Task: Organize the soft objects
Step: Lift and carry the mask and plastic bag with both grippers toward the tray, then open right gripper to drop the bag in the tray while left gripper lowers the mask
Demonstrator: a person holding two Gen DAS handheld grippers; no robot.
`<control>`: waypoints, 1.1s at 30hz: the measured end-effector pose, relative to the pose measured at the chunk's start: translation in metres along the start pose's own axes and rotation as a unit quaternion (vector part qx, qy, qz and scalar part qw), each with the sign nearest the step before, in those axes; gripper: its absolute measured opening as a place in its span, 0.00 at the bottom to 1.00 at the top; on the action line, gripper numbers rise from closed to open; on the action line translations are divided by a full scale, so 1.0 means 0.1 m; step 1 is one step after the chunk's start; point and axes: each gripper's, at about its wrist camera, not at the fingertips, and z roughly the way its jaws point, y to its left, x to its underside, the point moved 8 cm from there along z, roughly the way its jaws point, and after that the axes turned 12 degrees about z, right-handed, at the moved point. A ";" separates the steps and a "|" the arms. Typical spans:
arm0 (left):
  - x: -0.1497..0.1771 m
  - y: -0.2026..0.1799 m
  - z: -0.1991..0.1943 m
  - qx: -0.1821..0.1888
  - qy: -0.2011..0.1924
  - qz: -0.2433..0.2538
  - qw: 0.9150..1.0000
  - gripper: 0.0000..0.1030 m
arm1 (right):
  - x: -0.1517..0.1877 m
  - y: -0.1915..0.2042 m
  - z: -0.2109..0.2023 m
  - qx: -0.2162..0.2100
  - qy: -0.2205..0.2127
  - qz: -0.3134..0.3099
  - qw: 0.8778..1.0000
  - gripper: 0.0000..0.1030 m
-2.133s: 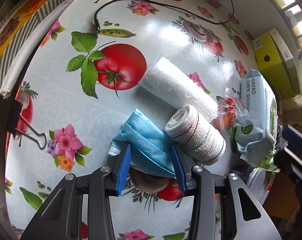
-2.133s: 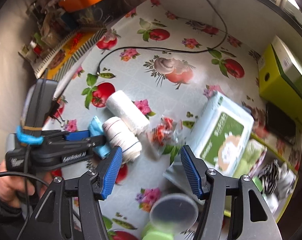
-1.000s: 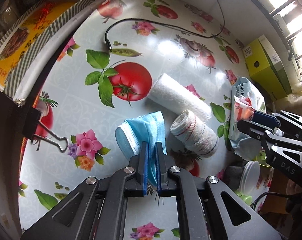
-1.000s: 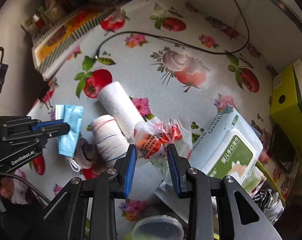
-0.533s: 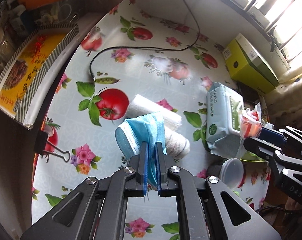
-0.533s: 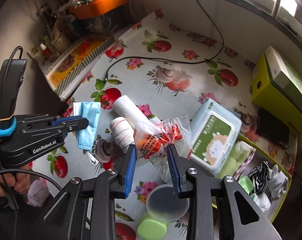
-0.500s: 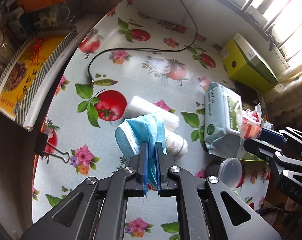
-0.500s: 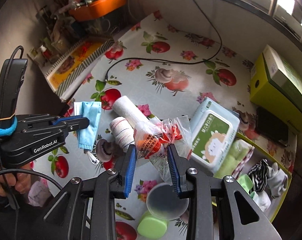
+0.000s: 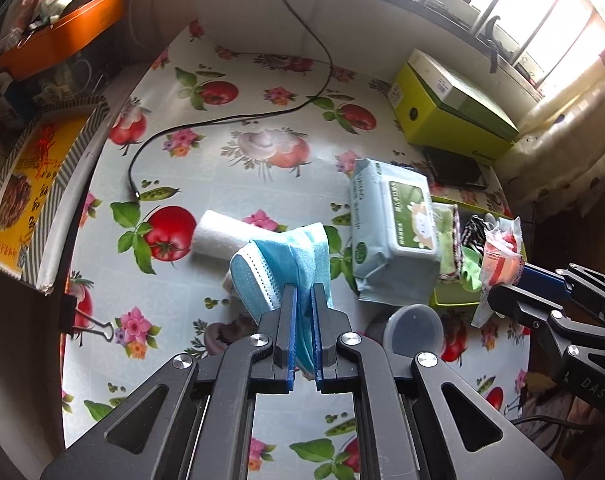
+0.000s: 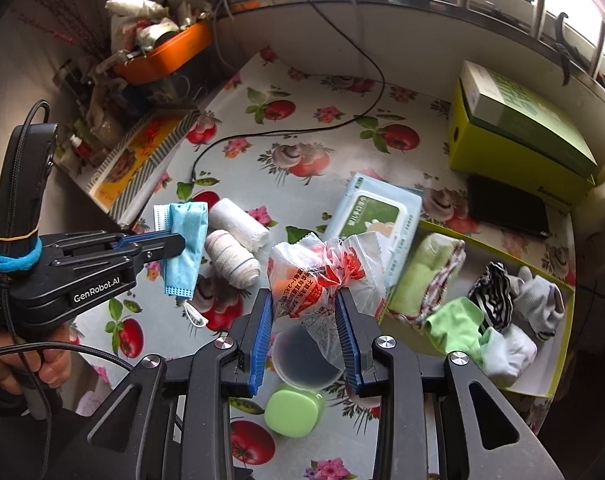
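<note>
My left gripper is shut on a folded blue face mask, lifted above the tomato-print table; the same mask hangs from it at the left of the right wrist view. My right gripper is shut on a crinkly clear plastic packet with red print, held in the air; that packet shows at the right of the left wrist view. On the table lie a white gauze roll and a striped bandage roll. A green-rimmed tray holds socks and cloths.
A wet-wipes pack lies against the tray. A clear lidded cup and a green container stand near the front. A yellow-green box, a black cable, a binder clip and a cluttered left shelf surround the table.
Both grippers have risen and pulled back from the table with their loads, so the view widens. The tray of socks has come into sight. Each wrist has rolled a little.
</note>
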 end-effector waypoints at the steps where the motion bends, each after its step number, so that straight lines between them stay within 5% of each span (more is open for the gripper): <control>1: -0.01 -0.04 0.00 0.001 0.000 0.005 1.000 0.06 | 0.01 -0.03 -0.01 0.000 -0.001 0.004 1.000 0.29; 17: -0.24 -0.68 0.11 0.018 0.009 0.076 0.997 0.06 | 0.11 -0.61 -0.18 0.010 -0.020 0.067 0.998 0.29; 33: -0.54 -1.48 0.44 0.054 0.026 0.150 0.987 0.06 | 0.30 -1.71 -0.26 0.052 -0.025 0.166 0.984 0.29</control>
